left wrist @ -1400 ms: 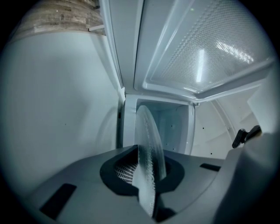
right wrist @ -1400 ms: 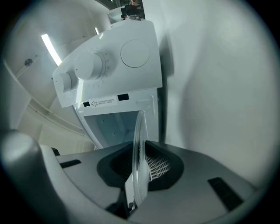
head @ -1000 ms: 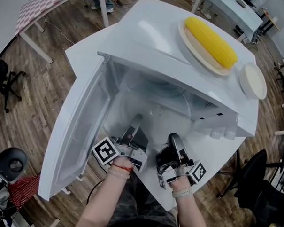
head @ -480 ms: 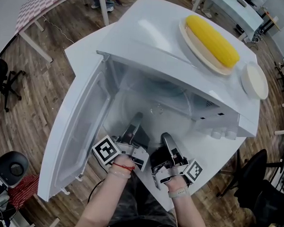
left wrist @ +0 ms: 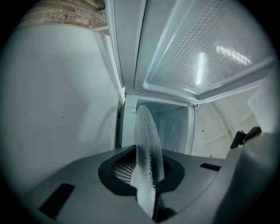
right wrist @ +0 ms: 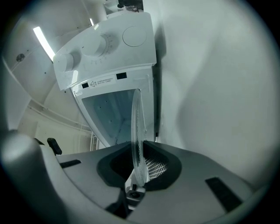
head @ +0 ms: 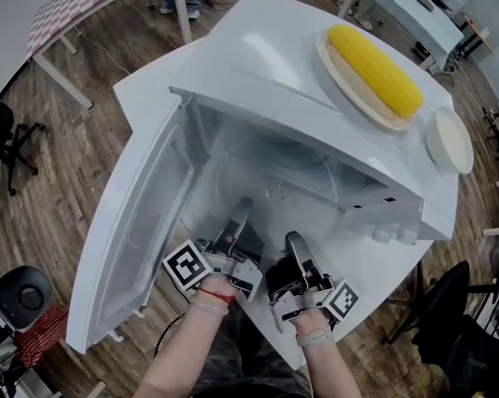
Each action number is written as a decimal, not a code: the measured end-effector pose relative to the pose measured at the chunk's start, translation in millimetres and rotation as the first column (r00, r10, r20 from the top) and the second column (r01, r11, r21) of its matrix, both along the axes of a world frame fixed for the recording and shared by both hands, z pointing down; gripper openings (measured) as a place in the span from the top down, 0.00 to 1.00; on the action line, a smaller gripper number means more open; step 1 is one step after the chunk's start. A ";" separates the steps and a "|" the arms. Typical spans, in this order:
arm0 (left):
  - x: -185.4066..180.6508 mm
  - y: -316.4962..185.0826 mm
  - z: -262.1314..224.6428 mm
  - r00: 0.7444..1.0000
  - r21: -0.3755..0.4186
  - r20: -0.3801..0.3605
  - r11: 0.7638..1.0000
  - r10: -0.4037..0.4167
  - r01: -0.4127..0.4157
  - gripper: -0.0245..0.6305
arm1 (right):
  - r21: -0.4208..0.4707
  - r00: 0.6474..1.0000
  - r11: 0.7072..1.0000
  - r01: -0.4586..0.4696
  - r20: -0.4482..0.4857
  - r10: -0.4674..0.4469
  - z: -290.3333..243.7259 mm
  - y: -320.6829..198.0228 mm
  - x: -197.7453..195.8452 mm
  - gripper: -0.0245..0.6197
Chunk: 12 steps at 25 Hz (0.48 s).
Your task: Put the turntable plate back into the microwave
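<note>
**Worktop** (head: 151, 78): white, and it carries the appliance.

**Microwave** (head: 264, 54): white, standing on the worktop. Its door (head: 137, 230) is swung fully open to the person's left, leaving the cavity mouth clear. The control knobs (head: 388, 235) are on the right of the front.

**On the microwave roof:** a shallow dish (head: 337, 78) holding a yellow corn cob (head: 375, 72), with a small white bowl (head: 446, 141) beside it. Neither belongs to the task.

**Turntable plate** (head: 276, 187): clear glass, held roughly level in the cavity mouth and reaching inward from its near rim. It cannot be told whether its far part already rests on the cavity floor.

**Left gripper** (head: 241, 207): jaws clamped on the plate's near rim. Its own view shows the glass edge-on between the pads.

**Right gripper** (head: 293, 239): jaws likewise clamped on the near rim, just beside the left gripper. The glass stands edge-on between its pads too.

**Governing relation:** the plate lies straight ahead of both sets of jaws and extends away from them into the cavity. Being round, it has no long axis, so only its plane matters. Both hands are at the rim, the left reaching slightly deeper.

**Assessment:** the task appears late in progress. The remaining move likely calls for an even push forward and a level descent onto the cavity floor. Uneven lowering could tilt or knock the glass.
</note>
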<state>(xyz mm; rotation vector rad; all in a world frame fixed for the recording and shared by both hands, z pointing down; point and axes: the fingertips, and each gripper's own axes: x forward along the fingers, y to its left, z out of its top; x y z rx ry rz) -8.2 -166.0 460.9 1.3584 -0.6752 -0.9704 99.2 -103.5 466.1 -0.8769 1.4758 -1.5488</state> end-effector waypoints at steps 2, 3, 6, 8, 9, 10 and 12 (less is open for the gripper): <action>1.3 2.2 -0.4 1.000 0.004 0.005 1.000 0.018 -0.018 0.91 | 0.003 1.000 1.000 -0.004 -0.005 0.004 0.2 -0.6 0.2 0.88; 1.7 3.4 -0.5 1.000 0.006 0.007 1.000 0.027 -0.027 0.91 | 0.005 1.000 1.000 -0.006 -0.006 0.006 0.1 -1.0 0.0 0.88; 2.1 6.4 0.1 0.999 0.007 0.014 0.999 0.041 -0.041 0.91 | 0.010 1.000 1.000 -0.008 -0.010 0.008 0.5 -2.2 -0.2 0.88; 2.6 8.2 0.1 0.999 0.007 0.014 0.999 0.049 -0.049 0.91 | 0.013 1.000 1.000 -0.010 -0.010 0.011 0.6 -2.6 -0.2 0.88; 3.4 9.8 -0.2 0.998 0.008 0.011 0.998 0.055 -0.055 0.91 | 0.014 1.000 1.000 -0.011 -0.010 0.011 0.3 -2.5 -0.7 0.88; 4.5 11.9 -0.5 0.998 0.010 0.008 0.998 0.062 -0.062 0.91 | 0.014 1.000 1.000 -0.012 -0.010 0.012 0.1 -2.3 -1.3 0.88; 6.4 16.1 -0.6 0.998 0.011 -0.001 0.997 0.070 -0.070 0.91 | 0.012 1.000 1.000 -0.013 -0.014 0.014 0.1 -1.7 -1.8 0.88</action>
